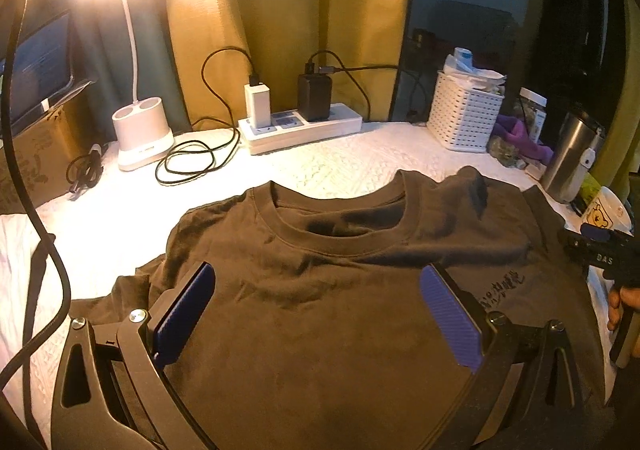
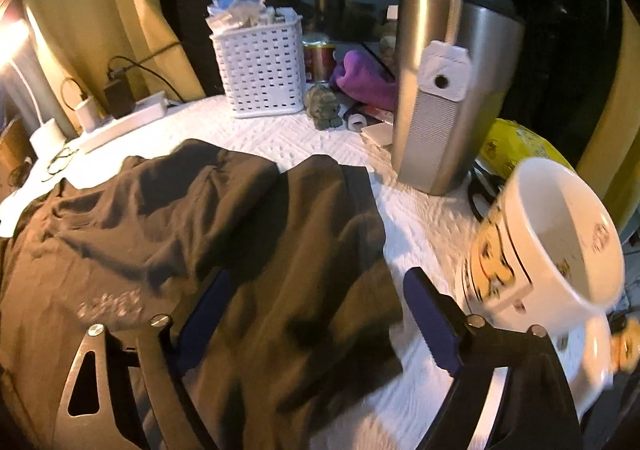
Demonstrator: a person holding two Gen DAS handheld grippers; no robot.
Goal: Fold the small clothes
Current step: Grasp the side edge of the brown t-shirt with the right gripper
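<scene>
Lamplight and a white lamp [image 1: 142, 130] show only in the left wrist view; the mug [image 2: 552, 246] looms large only in the right. Dark brown T-shirt [image 1: 320, 290] lies flat on the white cloth-covered table [image 1: 340, 166], collar pointing away toward the power strip [image 1: 300, 126], length running front to back. Left gripper [image 1: 316, 306] hangs spread above its chest; right gripper [image 2: 316, 314] is spread over its sleeve edge.

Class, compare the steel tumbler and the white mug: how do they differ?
The steel tumbler is tall, bare metal and lidded; the white mug is squat, printed with a cartoon and open-topped. The tumbler stands farther back, the mug nearer the right gripper. Both stand beside the shirt.
</scene>
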